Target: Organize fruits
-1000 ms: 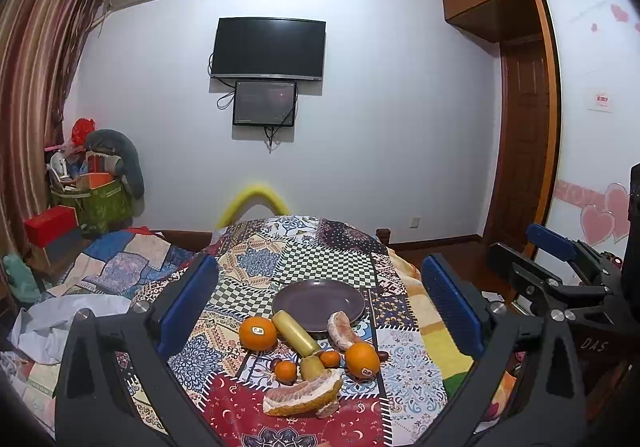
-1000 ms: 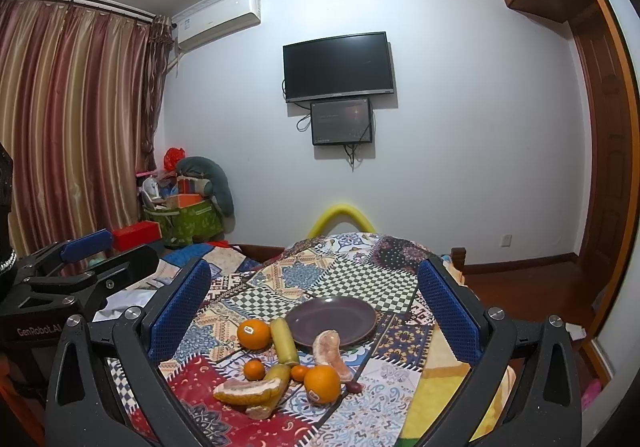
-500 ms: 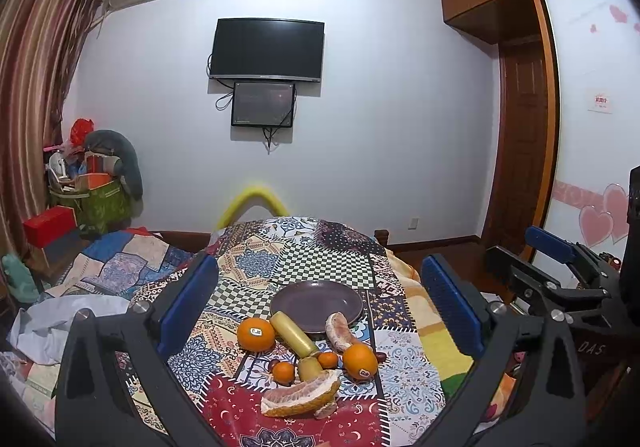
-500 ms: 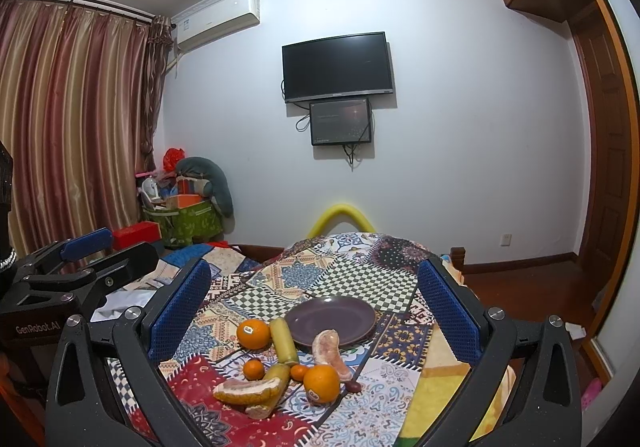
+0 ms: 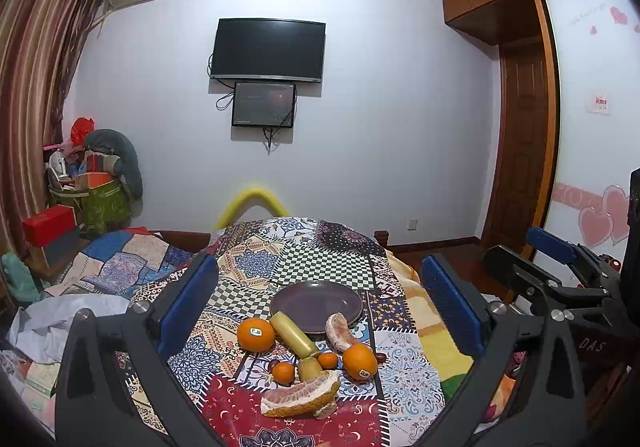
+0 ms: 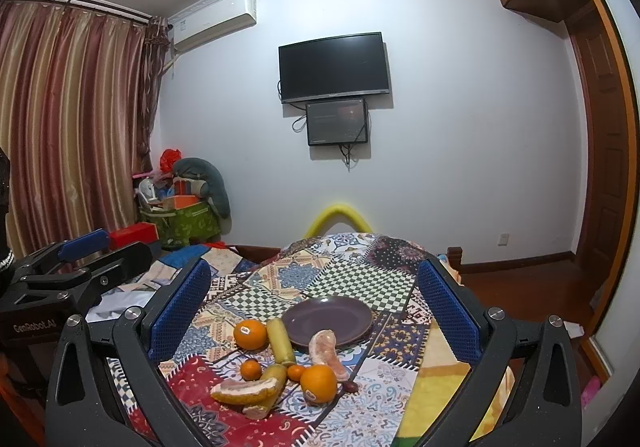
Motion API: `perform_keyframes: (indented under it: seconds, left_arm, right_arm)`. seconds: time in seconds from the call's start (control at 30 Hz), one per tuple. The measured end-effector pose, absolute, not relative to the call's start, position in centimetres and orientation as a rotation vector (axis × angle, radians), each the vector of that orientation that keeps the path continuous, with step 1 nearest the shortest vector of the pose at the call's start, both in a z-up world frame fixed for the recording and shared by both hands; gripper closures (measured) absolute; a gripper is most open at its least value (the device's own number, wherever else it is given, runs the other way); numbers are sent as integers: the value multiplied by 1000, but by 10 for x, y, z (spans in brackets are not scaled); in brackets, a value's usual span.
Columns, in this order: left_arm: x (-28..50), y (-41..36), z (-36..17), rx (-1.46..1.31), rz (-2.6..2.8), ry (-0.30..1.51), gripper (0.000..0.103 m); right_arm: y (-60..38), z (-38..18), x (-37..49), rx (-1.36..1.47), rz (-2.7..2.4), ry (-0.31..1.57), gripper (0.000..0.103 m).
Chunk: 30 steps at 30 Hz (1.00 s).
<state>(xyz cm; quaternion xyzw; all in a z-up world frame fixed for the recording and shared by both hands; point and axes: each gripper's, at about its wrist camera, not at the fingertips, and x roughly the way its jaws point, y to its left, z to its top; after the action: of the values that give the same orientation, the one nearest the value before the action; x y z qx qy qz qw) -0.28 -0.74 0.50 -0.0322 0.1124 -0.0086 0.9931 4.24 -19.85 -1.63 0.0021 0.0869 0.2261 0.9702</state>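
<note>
An empty dark purple plate [image 5: 316, 303] [image 6: 327, 320] sits on a patchwork cloth. In front of it lie two oranges [image 5: 256, 334] [image 5: 359, 362], two small tangerines [image 5: 283, 372] [image 5: 328, 360], a yellow-green banana [image 5: 294, 335], a peeled pomelo wedge [image 5: 339, 332] and a pomelo piece in its rind [image 5: 302, 399]. A small dark red fruit [image 5: 380, 358] lies by the right orange. My left gripper [image 5: 318, 299] and right gripper [image 6: 314, 307] are both open and empty, held back above the near edge, apart from the fruit.
The patchwork-covered table [image 5: 320, 259] drops off at its right edge onto a yellow blanket [image 5: 436, 343]. A yellow foam arch [image 5: 252, 199] stands behind it. Clutter and a green box [image 5: 100, 203] fill the left corner. A wooden door [image 5: 520, 151] is on the right.
Almost nothing: the left wrist view has shifted very slightly, and the fruit and plate have not moved.
</note>
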Motion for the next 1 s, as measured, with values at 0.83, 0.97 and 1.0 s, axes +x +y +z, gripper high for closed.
perform_keyframes:
  seconds: [0.83,0.97,1.0]
  left_arm:
    - [-1,0,-1,-78,-18,237,0]
    - [4,2,-3,-82,-25,251,0]
    - [5,3,-4,-83,-27,253,0]
  right_arm:
    - [-201,-20,45,4,447,189,0]
    - [-200,-22,48,0,443,198,0]
    - [-200,-23,49,-1,445,205,0]
